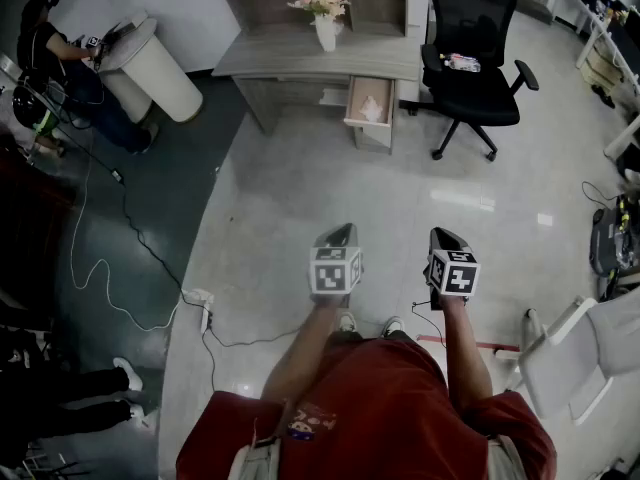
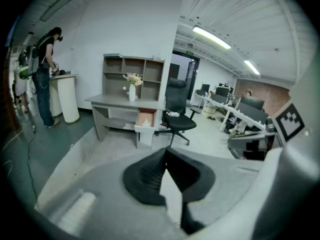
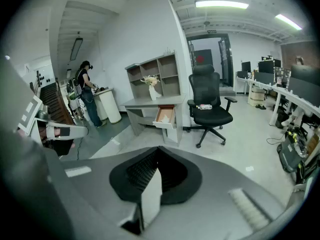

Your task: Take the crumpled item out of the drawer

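Note:
A grey desk [image 1: 320, 60] stands across the room with its small drawer [image 1: 368, 103] pulled open. In the drawer lies a pale crumpled item [image 1: 371, 109]. The same drawer [image 2: 145, 119] and crumpled item [image 2: 145, 122] show far ahead in the left gripper view. The right gripper view also has the drawer [image 3: 164, 115] and the item [image 3: 165, 118] in the distance. My left gripper [image 1: 345, 230] and right gripper [image 1: 443, 234] are held side by side at waist height, far from the desk. Both are shut with nothing between the jaws, the left gripper [image 2: 165, 149] and the right gripper [image 3: 159, 149] each closing to a point.
A black office chair [image 1: 470, 58] stands right of the drawer. A vase of flowers [image 1: 325, 18] is on the desk. A white round stand [image 1: 150, 68] and a person are at the far left. A cable and power strip [image 1: 203, 308] lie left. A white chair [image 1: 580, 353] stands right.

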The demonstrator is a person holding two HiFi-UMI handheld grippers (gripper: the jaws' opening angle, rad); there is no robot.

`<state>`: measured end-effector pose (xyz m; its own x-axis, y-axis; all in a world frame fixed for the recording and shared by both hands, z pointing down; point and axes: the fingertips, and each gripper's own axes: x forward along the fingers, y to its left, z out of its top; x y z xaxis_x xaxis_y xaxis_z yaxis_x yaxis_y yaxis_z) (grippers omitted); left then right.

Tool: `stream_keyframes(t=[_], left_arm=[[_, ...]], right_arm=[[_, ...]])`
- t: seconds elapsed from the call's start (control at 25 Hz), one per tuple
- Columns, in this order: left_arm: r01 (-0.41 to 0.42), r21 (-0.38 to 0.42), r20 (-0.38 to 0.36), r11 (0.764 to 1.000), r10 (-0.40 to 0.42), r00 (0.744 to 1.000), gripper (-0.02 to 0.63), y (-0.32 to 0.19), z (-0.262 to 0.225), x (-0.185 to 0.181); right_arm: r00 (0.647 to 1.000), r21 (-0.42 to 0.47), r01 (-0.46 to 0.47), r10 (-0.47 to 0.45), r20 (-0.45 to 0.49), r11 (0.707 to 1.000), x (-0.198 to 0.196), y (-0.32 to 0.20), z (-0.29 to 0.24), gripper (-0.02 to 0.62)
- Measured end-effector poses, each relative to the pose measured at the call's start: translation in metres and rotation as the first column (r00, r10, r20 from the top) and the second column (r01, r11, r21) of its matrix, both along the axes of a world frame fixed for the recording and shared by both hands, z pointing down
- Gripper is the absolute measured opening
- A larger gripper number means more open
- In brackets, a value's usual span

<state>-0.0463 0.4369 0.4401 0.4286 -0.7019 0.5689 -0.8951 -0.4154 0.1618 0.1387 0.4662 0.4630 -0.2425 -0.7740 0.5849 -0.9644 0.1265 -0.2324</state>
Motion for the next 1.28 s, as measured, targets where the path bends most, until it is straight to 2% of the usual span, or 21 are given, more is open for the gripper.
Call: stream_keyframes(t=[0.56,0.8,1.08,1.28], left_arm=[[0.008,0.000,0.035,1.000,-0.008,0.999,-0.003,0.018,0.005,0.049],[0.037,-0.014,0.048,0.999,-0.036,0.998,-0.003,0.030,0.012,0.064],[0.039,-0.014,0.060,0.999,-0.038,0.997,-0.003,0.040,0.014,0.076],[0.039,-0.016,0.061,0.999,-0.038,0.997,-0.003,0.032,0.017,0.075]], right_arm=[[1.000,0.015,-0.009,0.009,0.002,1.000,0.055,0.012,0.012,0.002],[0.999,0.007,0.011,-0.011,0.039,1.000,0.071,0.021,0.021,0.002],[0.998,0.004,0.023,-0.023,0.063,1.000,0.079,0.025,0.023,0.002],[0.998,-0.008,0.039,-0.039,0.042,0.999,0.077,0.019,0.027,0.002]])
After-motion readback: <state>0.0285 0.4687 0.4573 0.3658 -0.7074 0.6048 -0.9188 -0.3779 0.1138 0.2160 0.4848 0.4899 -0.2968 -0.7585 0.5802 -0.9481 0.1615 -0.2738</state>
